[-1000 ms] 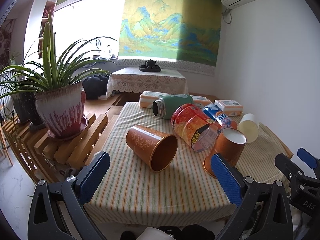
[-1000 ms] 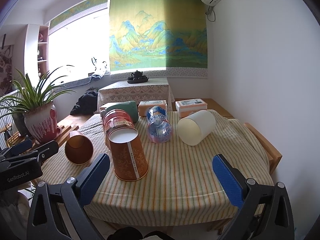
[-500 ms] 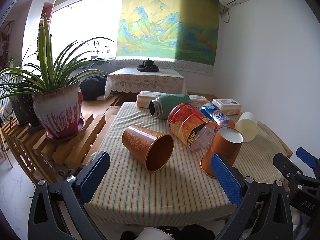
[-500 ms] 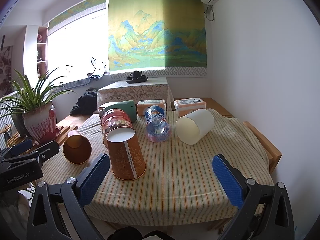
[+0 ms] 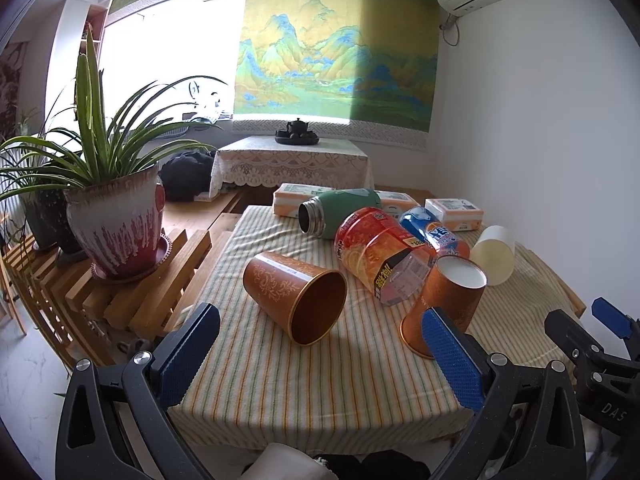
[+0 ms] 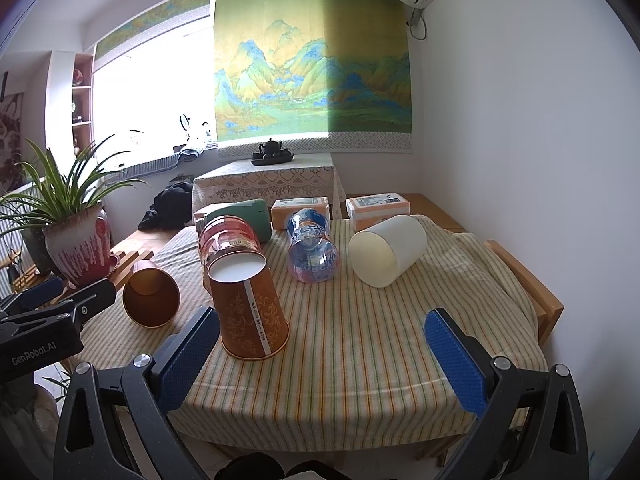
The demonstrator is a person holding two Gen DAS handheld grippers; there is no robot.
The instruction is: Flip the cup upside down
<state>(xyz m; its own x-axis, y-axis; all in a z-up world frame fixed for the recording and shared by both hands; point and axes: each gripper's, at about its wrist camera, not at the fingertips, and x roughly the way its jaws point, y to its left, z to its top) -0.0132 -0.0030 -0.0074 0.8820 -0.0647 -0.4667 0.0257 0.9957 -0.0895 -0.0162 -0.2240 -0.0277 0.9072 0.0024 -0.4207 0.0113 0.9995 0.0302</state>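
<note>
An orange patterned cup point(image 5: 296, 294) lies on its side on the striped tablecloth, mouth toward me; it also shows in the right wrist view point(image 6: 150, 300). A second orange cup point(image 5: 444, 300) stands upside down, white base up, also in the right wrist view point(image 6: 250, 308). A cream cup point(image 6: 386, 250) lies on its side at the right. My left gripper point(image 5: 320, 356) is open and empty, short of the table's front edge. My right gripper point(image 6: 320, 356) is open and empty, in front of the upside-down cup.
A red noodle tub point(image 5: 380, 248), a green flask point(image 5: 340, 214), a blue bottle point(image 6: 312, 250) and tissue packs point(image 6: 378, 206) lie on the table point(image 6: 360, 344). A potted plant point(image 5: 116, 220) stands on a wooden rack at the left. A white wall is at the right.
Both grippers have drifted slightly; the view shifts a little. Nothing on the table has moved, and both grippers stay open.
</note>
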